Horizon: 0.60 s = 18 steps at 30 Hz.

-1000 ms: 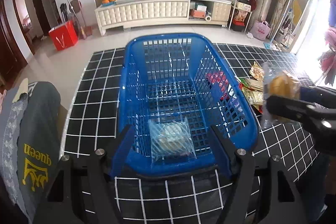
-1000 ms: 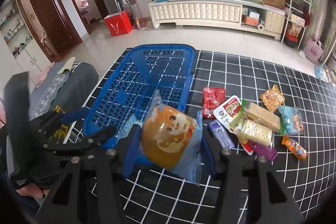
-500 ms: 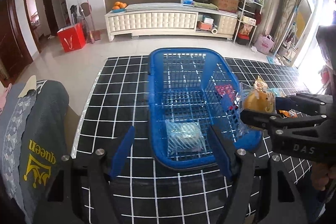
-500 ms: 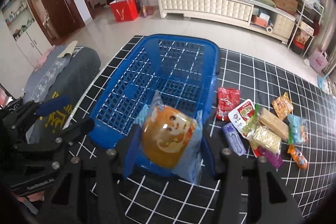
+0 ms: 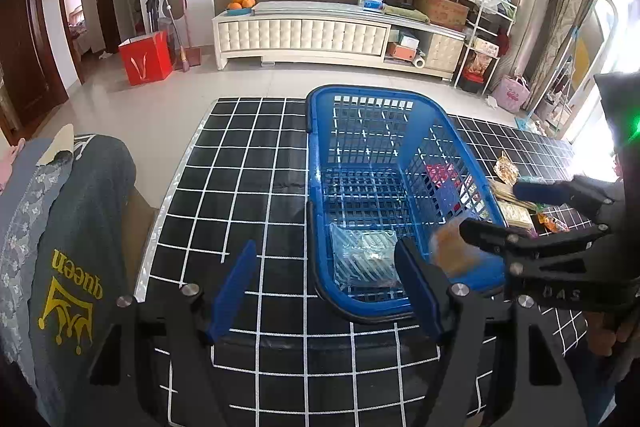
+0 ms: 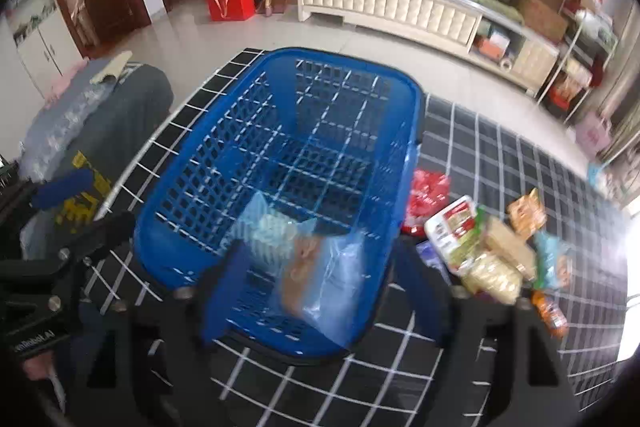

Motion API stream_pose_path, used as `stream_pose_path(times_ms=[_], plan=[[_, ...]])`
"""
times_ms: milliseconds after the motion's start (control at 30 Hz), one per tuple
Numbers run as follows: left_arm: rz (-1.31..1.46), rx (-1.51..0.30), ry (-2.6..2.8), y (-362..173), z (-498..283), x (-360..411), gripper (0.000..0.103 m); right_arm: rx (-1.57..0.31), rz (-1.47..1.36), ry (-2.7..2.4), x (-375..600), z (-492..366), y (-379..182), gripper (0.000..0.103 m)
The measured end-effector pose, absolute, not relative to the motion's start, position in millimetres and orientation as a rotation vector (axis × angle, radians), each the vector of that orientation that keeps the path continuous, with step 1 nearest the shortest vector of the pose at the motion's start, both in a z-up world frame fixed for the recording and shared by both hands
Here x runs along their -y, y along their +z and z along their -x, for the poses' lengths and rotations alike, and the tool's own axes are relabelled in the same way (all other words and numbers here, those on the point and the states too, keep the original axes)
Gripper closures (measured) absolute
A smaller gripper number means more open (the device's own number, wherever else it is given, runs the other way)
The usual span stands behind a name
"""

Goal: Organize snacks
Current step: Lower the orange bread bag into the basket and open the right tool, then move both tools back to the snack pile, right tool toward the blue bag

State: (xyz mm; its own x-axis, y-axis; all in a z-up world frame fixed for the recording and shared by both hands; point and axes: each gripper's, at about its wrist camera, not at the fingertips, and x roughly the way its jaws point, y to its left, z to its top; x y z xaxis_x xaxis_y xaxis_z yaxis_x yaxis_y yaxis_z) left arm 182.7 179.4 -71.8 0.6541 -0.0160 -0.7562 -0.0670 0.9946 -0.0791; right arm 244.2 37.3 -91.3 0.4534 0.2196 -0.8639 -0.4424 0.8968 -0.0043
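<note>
The blue basket (image 6: 280, 155) stands on the black checked mat (image 5: 248, 163). In the right wrist view it fills the centre, and the right gripper (image 6: 320, 291) hangs over its near rim with the fingers wide apart. Between them, at 6 o'clock, a blurred bun packet (image 6: 316, 267) with an orange picture sits loose inside the near end of the basket; no finger touches it. Just behind it, toward 12 o'clock, lies a clear packet (image 6: 268, 227) on the basket floor.

The other snacks (image 6: 492, 243) lie in a heap on the mat at 3 o'clock from the basket, near its right wall but outside it. A red packet (image 6: 426, 195) is the closest one, just beside the wall.

In the left wrist view the left gripper (image 5: 328, 291) is over the mat at 6 o'clock, left of the basket's near corner, its fingers apart and empty. The right gripper comes in from 3 o'clock, over the basket's near right corner. A grey cloth (image 5: 76, 227) with yellow letters lies at 9 o'clock.
</note>
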Motion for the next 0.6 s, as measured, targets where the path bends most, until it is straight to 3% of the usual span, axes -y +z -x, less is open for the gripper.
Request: stream_pose_path(times_ms=[600], plan=[[-0.002, -0.807, -0.050, -41, -174, -105, 0.034, -0.904, 0.134, 0.358, 47, -215, -47, 0.012]])
